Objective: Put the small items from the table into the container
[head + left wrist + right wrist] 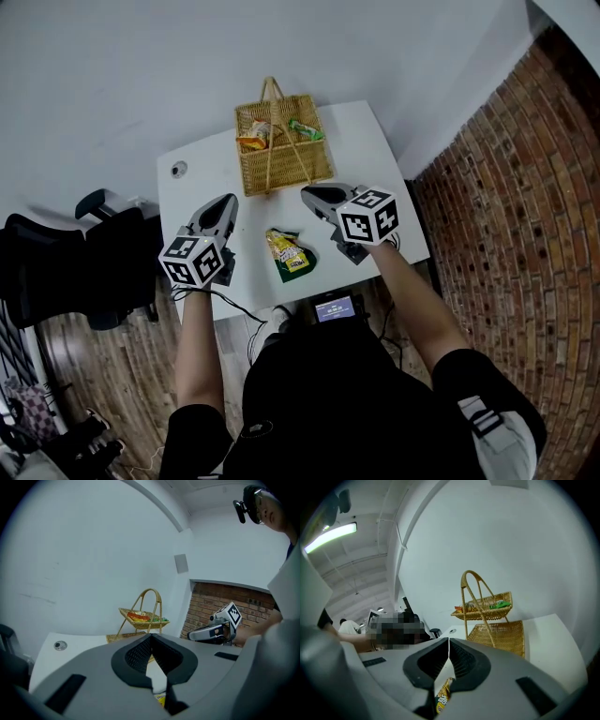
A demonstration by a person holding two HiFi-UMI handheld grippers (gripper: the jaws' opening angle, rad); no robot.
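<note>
A yellow-and-green snack packet lies on the white table between my two grippers. It also peeks out below the jaws in the left gripper view and the right gripper view. The two-tier wicker basket stands at the table's far edge, with a few packets in its upper tray. My left gripper hovers left of the packet, shut and empty. My right gripper hovers to the packet's right, also shut and empty.
A round cable grommet sits in the table's far left corner. A black chair stands left of the table and a brick wall runs along the right. A small lit screen sits below the near table edge.
</note>
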